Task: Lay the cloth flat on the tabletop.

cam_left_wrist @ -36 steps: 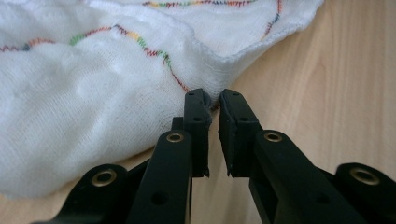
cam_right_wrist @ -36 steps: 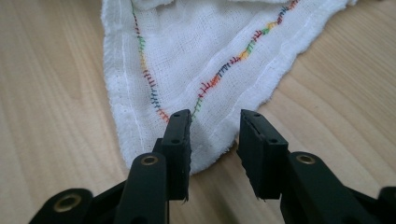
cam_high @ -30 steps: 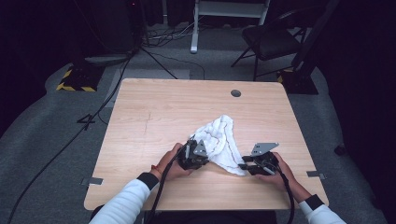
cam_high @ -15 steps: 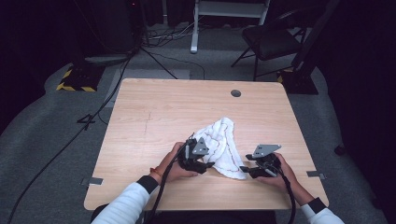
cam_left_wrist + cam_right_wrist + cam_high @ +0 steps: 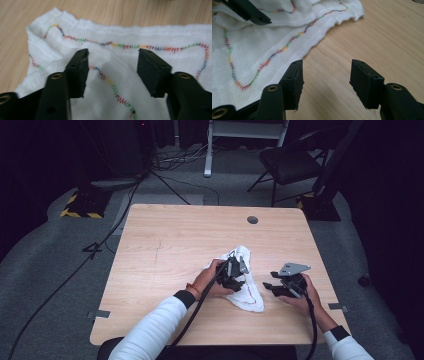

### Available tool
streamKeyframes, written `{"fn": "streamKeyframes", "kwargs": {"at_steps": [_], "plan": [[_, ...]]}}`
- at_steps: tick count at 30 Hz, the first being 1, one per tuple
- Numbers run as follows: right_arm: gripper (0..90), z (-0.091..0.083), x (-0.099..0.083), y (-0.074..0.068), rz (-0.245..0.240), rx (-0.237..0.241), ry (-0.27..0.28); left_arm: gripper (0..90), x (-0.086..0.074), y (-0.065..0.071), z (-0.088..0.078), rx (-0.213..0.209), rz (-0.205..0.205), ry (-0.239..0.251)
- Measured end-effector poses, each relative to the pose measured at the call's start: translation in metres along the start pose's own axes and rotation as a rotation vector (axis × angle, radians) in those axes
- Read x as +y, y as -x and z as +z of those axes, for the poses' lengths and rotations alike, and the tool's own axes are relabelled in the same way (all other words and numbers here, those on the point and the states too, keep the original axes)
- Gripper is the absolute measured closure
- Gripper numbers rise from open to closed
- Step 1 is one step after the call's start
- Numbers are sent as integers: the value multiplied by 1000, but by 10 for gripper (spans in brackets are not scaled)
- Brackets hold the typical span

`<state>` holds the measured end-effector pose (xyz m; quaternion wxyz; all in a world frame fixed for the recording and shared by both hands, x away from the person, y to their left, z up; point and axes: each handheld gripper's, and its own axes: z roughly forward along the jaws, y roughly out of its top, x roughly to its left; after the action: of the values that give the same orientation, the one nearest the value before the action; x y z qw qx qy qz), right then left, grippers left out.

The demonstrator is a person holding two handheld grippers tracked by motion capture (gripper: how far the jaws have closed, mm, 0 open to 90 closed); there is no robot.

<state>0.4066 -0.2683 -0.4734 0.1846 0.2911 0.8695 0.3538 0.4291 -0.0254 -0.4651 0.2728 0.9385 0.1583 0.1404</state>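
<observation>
White cloth lies crumpled near the table's front edge, long axis running front to back. Left gripper hovers right over it, jaws apart. Right gripper, jaws also apart, sits just beside the cloth's right hem. No containers.

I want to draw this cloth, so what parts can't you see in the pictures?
- Cloth, high view: the left hand-held gripper covers its middle; the stitching is too small to follow.
- Left gripper view: the cloth runs off the right and bottom edges.
- Right gripper view: the cloth runs off the top and left edges.
- Underside: hidden against the table.
</observation>
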Motion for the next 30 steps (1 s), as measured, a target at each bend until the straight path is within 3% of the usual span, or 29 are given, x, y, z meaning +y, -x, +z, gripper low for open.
{"fn": "streamKeyframes", "kwargs": {"at_steps": [3,6,9,15,19,24,30], "plan": [[448,8,5,4,-1,-9,-4,584,-7,-5,3,-16,-4,-13],[450,22,16,7,2,-1,-1,737,-12,-7,1,-28,8,2],[462,34,24,4,-11,-2,1,813,-15,-7,-4,-32,18,28],[463,52,32,-4,-32,6,-25,824,-27,-7,-27,-39,9,86],[469,58,33,-8,-41,-3,-41,826,-45,-3,-49,-51,6,116],[462,56,31,-5,-3,2,-52,824,-75,5,-70,-62,-24,124],[462,51,27,-5,6,-19,-63,812,-106,17,-88,-68,-38,101]]}}
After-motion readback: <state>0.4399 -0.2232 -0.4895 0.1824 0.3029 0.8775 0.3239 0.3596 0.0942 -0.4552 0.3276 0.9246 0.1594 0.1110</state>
